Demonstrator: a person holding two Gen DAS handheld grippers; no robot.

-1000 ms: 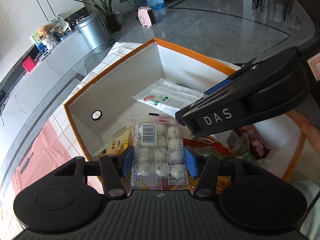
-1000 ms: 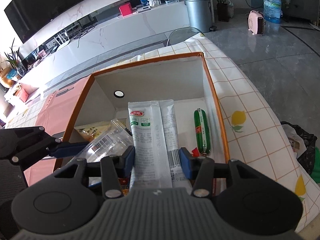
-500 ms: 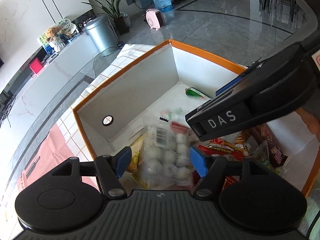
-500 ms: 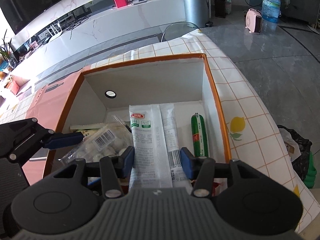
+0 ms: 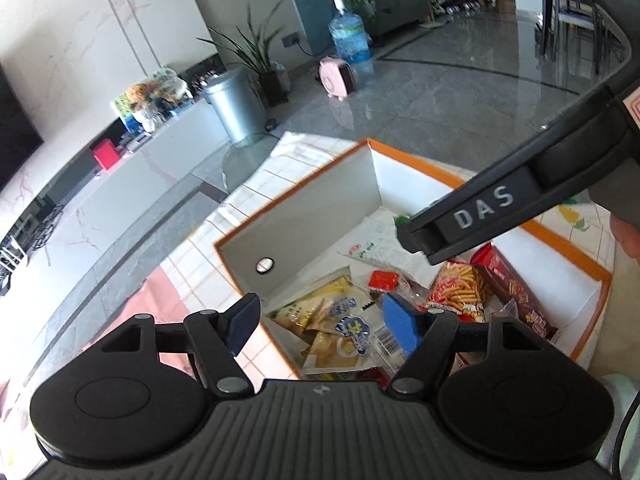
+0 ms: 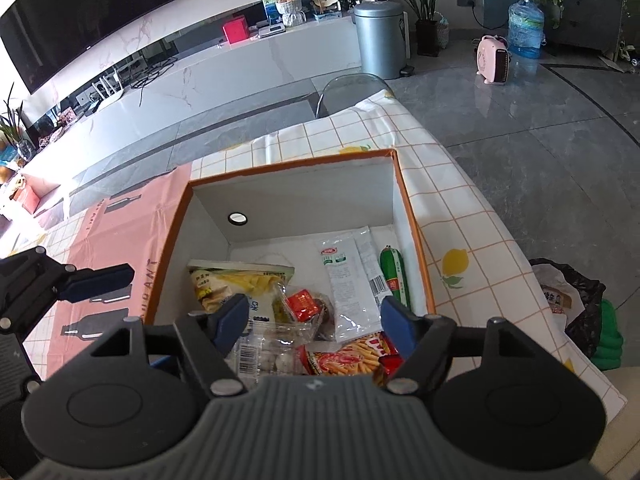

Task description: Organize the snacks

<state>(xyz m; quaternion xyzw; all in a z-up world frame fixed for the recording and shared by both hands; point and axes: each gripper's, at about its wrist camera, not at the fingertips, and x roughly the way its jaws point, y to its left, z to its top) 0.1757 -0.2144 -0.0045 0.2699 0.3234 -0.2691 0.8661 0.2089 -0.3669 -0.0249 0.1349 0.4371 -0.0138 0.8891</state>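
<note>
Beside white packet (image 6: pixel 347 280), green sausage (image 6: pixel 394 276) hugs box wall (image 6: pixel 416 236).

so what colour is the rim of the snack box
Orange, on the box rim; clearest in the right wrist view.

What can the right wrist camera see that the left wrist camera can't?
Only the right wrist view shows the big black TV and a dark bag on the floor beside the table. Only the left wrist view shows a dark red snack box by the box's wall. Both show the orange-edged box, the long white packet, the fries bag and the silver bin.
</note>
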